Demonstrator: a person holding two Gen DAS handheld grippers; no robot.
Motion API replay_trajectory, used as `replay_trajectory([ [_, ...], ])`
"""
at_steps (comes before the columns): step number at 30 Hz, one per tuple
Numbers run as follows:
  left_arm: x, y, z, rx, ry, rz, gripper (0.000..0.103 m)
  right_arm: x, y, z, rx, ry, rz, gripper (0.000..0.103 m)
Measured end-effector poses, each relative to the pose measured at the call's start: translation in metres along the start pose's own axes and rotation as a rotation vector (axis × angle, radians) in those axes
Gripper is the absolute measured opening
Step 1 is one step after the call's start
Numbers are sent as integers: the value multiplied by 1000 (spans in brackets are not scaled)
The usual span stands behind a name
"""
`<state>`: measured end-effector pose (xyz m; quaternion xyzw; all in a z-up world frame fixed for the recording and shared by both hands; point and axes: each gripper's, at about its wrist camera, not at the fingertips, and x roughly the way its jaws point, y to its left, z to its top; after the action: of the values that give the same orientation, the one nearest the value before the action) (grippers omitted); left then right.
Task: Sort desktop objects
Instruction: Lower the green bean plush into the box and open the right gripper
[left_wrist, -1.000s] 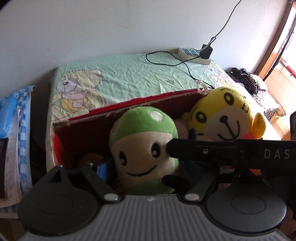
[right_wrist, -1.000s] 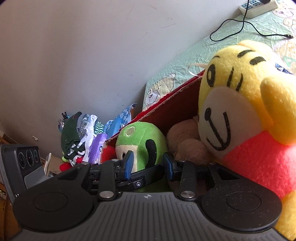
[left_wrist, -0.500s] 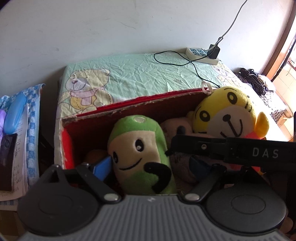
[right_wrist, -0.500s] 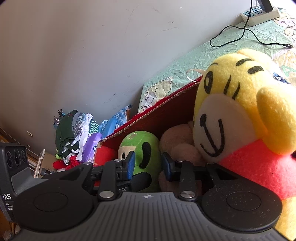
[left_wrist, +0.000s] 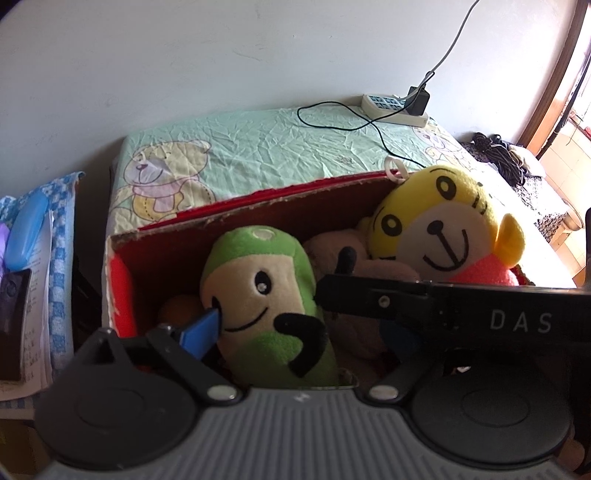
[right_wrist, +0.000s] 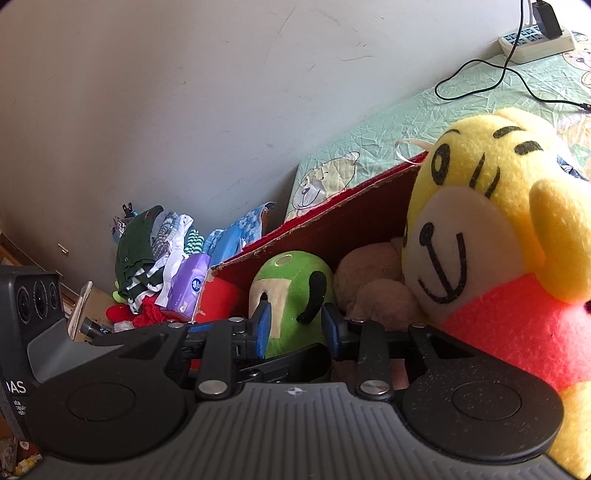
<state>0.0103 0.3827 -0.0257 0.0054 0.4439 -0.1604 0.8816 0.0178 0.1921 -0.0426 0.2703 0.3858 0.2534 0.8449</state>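
Observation:
A green plush (left_wrist: 266, 295) leans to the left inside a red-sided cardboard box (left_wrist: 258, 214). Beside it lie a brown plush (left_wrist: 332, 243) and a big yellow plush (left_wrist: 443, 229) in a pink top. My left gripper (left_wrist: 301, 332) is open wide. Its blue left pad (left_wrist: 203, 328) touches the green plush's face, and its right finger is hidden behind the right gripper's black body (left_wrist: 443, 306). In the right wrist view my right gripper (right_wrist: 297, 326) stands open with a narrow gap in front of the green plush (right_wrist: 291, 284), beside the yellow plush (right_wrist: 480, 221).
The box (right_wrist: 332, 206) stands on a bear-print green sheet (left_wrist: 277, 147), with a power strip (left_wrist: 391, 109) and black cable behind it by the wall. Left of the box are a clothes pile (right_wrist: 147, 251), a purple tissue pack (right_wrist: 192, 284), a blue case (left_wrist: 27, 229) and papers.
The green plush has tipped from upright to leaning left. Both grippers have drawn back and up from the box, so more of the box and sheet shows.

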Motion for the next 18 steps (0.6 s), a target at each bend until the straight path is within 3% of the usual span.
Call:
replay_trajectory([
  [18, 2, -9, -1, 7, 7, 42, 100, -14, 1, -5, -31, -53, -79, 34],
])
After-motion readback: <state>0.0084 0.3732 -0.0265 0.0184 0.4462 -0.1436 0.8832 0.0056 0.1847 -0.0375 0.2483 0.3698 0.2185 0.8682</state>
